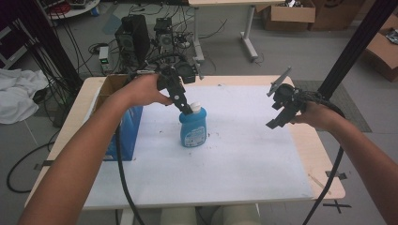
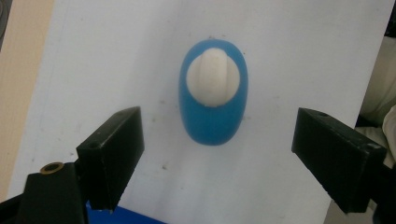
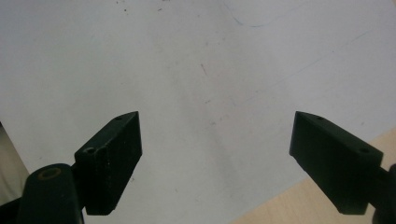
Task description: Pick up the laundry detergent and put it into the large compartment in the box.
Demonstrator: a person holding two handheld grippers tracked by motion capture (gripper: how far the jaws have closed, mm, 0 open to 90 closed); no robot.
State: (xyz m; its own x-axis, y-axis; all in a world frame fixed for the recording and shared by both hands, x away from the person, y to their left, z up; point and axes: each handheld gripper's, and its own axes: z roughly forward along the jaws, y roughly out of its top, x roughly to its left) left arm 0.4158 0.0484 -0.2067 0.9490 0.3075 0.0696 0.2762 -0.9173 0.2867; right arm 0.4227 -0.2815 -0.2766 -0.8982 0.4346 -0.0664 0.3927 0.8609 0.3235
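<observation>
Blue bottle [image 1: 193, 129] upright on white sheet [image 1: 244, 154], left tool [image 2: 217, 154] spread above, right tool [image 3: 215, 158] released, cardboard boxes [image 1: 288, 14] behind.

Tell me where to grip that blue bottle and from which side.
Grip the blue bottle around its shoulders just under the white cap, coming straight down from above. It stands upright, and the left gripper already hangs open over it, jaws flanking its narrower width.

Left tool [image 1: 187, 108] above blue bottle [image 1: 193, 128], right tool [image 1: 280, 115] apart, white mat [image 1: 234, 159]
</observation>
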